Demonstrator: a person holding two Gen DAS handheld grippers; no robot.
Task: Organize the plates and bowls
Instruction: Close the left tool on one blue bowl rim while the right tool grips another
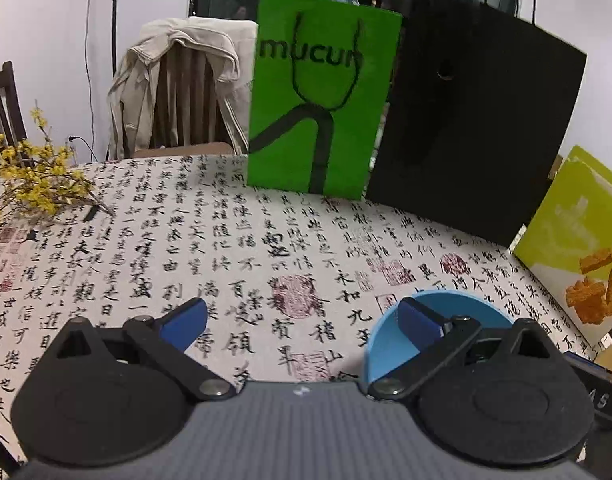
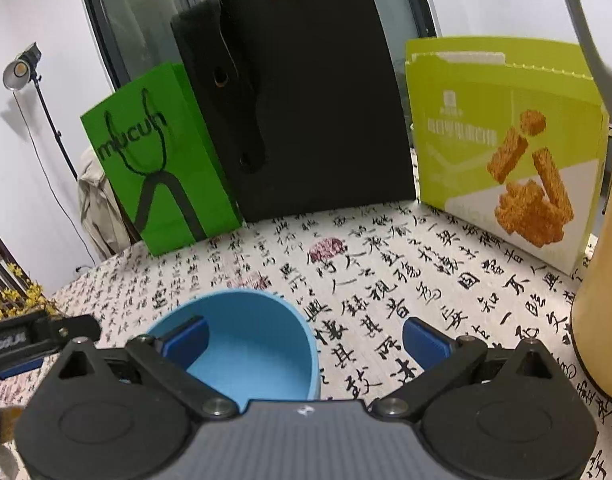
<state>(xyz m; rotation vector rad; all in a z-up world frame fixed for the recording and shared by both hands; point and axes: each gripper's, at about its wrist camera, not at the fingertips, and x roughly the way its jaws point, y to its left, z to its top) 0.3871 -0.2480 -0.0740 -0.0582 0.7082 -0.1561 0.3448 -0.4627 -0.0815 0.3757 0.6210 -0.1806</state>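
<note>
A light blue bowl (image 2: 250,344) stands upright on the calligraphy tablecloth (image 2: 406,280). My right gripper (image 2: 306,340) is open. Its left fingertip (image 2: 186,340) shows against the bowl's inside, its right fingertip (image 2: 426,342) is over bare cloth, and the bowl's right wall lies between them. In the left wrist view the same bowl (image 1: 466,308) sits low at the right, partly hidden behind the right fingertip (image 1: 420,322). My left gripper (image 1: 302,324) is open and holds nothing. No plates show in either view.
A green paper bag (image 1: 322,96), a black bag (image 1: 478,120) and a lime snack box (image 2: 506,148) stand along the far side. A tall tan object (image 2: 602,280) stands close on the right. Yellow flowers (image 1: 38,180) lie at the left, and a chair with a beige jacket (image 1: 178,80) stands behind.
</note>
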